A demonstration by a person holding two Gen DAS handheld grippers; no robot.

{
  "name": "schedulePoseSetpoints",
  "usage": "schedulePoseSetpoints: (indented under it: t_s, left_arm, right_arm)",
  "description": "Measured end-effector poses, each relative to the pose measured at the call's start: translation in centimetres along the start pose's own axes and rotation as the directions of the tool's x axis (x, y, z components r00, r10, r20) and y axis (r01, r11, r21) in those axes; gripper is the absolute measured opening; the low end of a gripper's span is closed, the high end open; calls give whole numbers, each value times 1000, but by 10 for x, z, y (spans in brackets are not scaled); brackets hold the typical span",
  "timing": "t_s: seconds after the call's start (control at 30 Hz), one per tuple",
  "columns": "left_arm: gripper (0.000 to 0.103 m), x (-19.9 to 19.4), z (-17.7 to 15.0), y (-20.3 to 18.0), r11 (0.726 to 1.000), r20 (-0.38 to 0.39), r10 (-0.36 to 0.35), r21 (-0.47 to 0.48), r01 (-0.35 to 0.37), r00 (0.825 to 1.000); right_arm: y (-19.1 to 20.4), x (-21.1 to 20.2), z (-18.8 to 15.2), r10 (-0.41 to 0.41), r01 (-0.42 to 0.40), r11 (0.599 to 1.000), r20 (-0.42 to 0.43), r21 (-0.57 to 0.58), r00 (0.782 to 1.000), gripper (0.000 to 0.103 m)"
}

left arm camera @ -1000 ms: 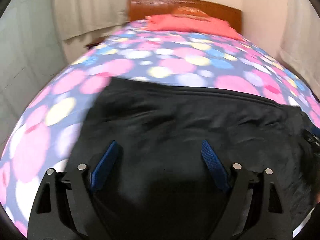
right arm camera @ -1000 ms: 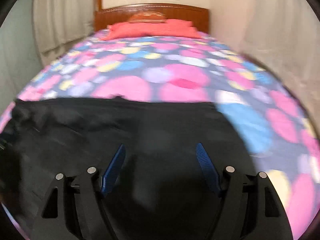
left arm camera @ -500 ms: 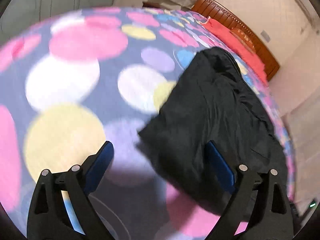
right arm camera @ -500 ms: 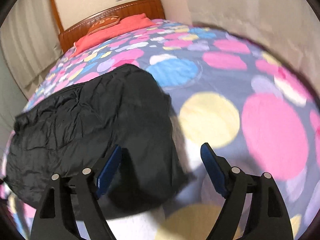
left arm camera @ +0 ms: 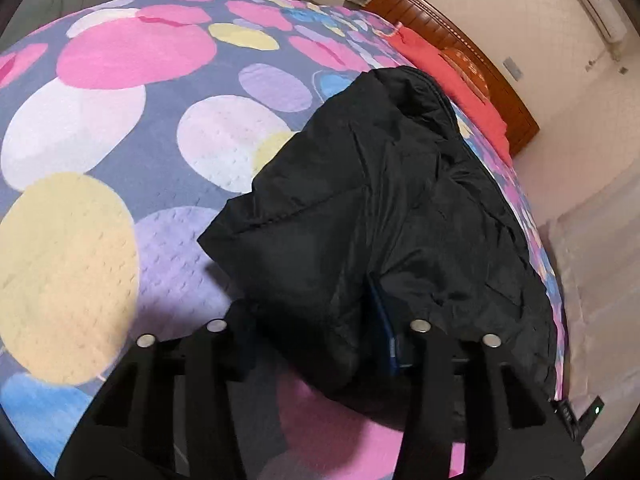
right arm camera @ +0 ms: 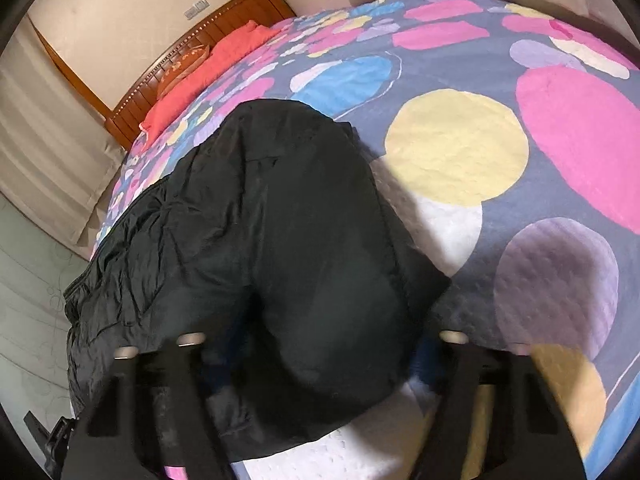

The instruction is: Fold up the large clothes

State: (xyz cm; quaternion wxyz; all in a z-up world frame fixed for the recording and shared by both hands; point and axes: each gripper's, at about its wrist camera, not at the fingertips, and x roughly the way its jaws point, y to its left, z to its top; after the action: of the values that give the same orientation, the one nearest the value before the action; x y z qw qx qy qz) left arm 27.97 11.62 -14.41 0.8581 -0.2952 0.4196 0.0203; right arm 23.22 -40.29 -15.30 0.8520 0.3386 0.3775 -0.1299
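Note:
A large black padded jacket (left arm camera: 400,208) lies folded lengthwise on a bedspread with coloured circles (left arm camera: 100,140). In the left wrist view my left gripper (left arm camera: 320,328) has its jaws around the jacket's near left end; black fabric fills the gap and hides most of the fingers, one blue pad (left arm camera: 386,328) shows. In the right wrist view the jacket (right arm camera: 260,220) fills the middle, and my right gripper (right arm camera: 316,356) straddles its near right end, with fabric bulging between the jaws and hiding the pads.
A wooden headboard (left arm camera: 472,52) and red pillows (left arm camera: 440,68) are at the far end of the bed. Curtains (right arm camera: 44,160) hang beside the bed. The bed's edge runs close to the jacket on the inner side.
Both grippers have swung out from above the jacket's middle to its two ends and dropped low. Their jaws have narrowed around the fabric, which now fills the gaps.

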Motion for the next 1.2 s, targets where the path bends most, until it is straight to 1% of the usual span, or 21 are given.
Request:
schedulePoseSetpoints:
  t_s: [0.03,0.07,0.13,0.23,0.3,0.43,0.63,0.83,1.2]
  left_arm:
    - [36,-1,-1,-1,1000,5,3,11,-3,1000]
    - [32,-3,-3,-6,999,16,22,39,-22,1000]
    - [29,-7,-6,-12,996,34,41,78,-43,999]
    - [24,-11,-9,-15,994,49,49,99,-54,998]
    - [22,-16,-11,-18,992,57,56,114,-62,997]
    - [21,-26,-14,-17,989,65,64,128,-72,996]
    - [20,-45,-27,-5,990,64,64,121,-72,996]
    - [20,-71,-47,11,991,52,59,118,-65,997]
    - [20,-127,-94,44,993,26,49,104,-51,998]
  right_arm:
    - [-1,0,-1,11,-11,1000,2,9,1000,48]
    - [-3,-1,-1,19,-19,1000,4,13,1000,46]
    - [-4,-3,-1,32,-32,999,12,12,999,37]
    - [-3,-8,-3,41,-41,999,23,4,999,32]
    - [-3,-11,-4,48,-48,999,25,6,999,30]
    - [-7,-17,-7,60,-60,998,21,10,998,29]
    - [-18,-33,-22,77,-77,997,14,16,997,29]
    - [-33,-54,-40,95,-95,995,-6,15,995,29]
    - [-61,-99,-82,124,-124,992,-42,1,991,29]
